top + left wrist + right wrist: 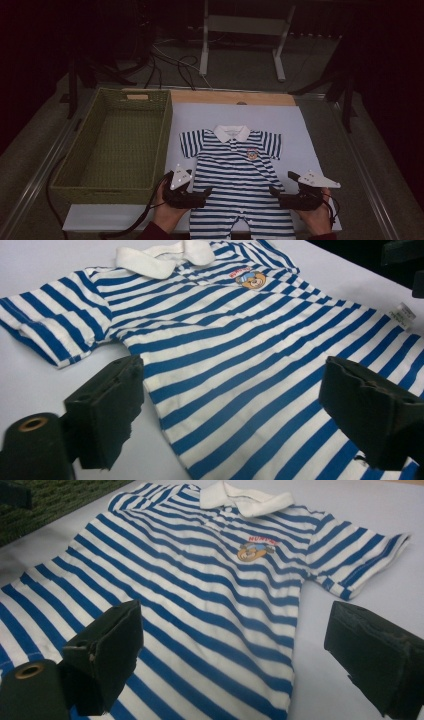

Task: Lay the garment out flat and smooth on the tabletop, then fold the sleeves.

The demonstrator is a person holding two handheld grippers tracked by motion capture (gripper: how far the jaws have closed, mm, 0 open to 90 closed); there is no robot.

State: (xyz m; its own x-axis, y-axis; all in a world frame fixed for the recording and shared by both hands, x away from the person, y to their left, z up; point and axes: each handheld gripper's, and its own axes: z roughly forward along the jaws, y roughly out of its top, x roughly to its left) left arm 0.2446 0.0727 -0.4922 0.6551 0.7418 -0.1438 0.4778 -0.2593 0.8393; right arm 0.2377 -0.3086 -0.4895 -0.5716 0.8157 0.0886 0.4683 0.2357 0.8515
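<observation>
Striped romper [239, 177] lies flat on the white mat [300, 130], both grippers' fingers spread apart over its side edges, gripping nothing.

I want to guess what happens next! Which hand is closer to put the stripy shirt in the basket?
Probably left. The left gripper sits at the shirt's edge beside the basket; the right gripper is across the shirt. Both are open.

Striped romper [239, 175] legs cut off at bottom edge; chest badge [251, 153] lettering too small to read.
</observation>
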